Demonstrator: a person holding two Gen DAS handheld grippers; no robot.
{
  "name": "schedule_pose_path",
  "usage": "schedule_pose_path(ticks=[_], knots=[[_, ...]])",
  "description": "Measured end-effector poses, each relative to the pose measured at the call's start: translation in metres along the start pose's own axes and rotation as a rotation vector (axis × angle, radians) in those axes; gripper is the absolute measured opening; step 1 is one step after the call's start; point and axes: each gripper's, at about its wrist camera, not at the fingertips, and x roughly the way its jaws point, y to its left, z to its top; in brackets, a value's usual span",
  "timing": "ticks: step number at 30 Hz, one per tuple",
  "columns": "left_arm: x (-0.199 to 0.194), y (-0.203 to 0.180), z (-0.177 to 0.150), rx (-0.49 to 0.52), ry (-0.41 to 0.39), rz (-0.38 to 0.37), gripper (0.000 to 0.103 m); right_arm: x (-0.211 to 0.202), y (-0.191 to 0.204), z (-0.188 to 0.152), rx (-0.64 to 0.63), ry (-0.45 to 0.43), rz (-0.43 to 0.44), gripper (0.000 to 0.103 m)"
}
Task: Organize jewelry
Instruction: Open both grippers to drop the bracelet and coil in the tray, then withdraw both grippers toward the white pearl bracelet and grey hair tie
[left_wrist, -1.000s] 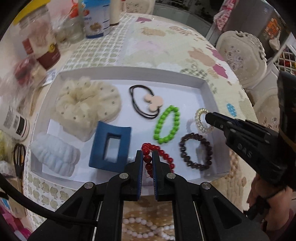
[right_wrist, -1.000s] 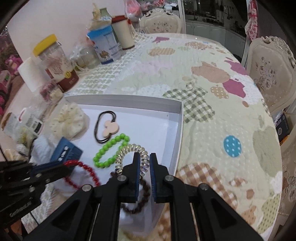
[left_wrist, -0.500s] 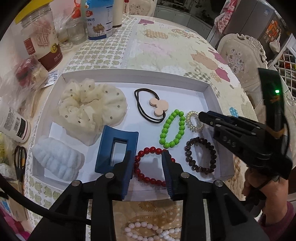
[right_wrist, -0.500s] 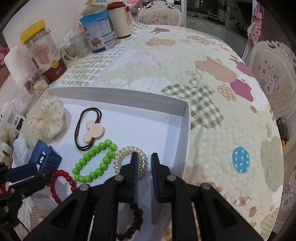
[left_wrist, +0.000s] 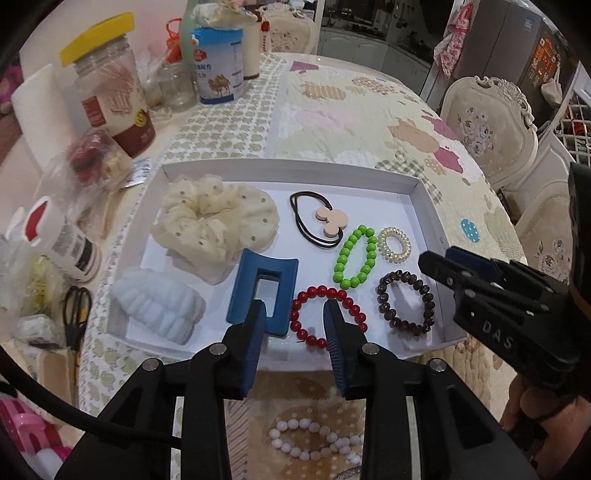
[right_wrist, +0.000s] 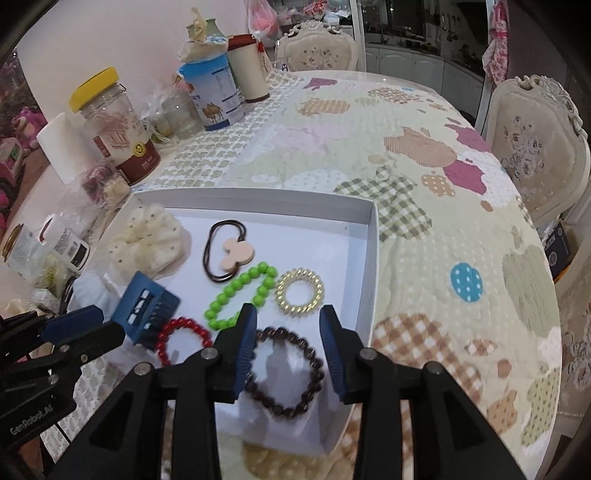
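Home dining room — quilted table (right_wrist: 424, 206), ornate chairs (right_wrist: 535, 147).

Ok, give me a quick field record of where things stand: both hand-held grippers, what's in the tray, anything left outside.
left hand-held gripper: open, jaws just opened, holding nothing, above red bracelet
right hand-held gripper: open, jaws just opened, holding nothing, above dark bracelet
tray: also holds green bracelet, spiral hair tie, black hair tie, blue claw clip, cream scrunchie, white scrunchie
outside tray: white bead necklace, nearer than the tray
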Motion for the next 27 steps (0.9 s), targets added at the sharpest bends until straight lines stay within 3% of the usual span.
schedule_pose_path(ticks=[8,27], knots=[[-0.019,0.007,-0.016,-0.033,-0.027,0.027,0.031,-0.027,0.011,-0.020,0.017,-0.022,-0.011,0.045],[-0.071,0.007,-0.077,-0.090,-0.056,0.056,0.031,-0.097,0.032,-0.077,-0.021,-0.058,-0.039,0.048]])
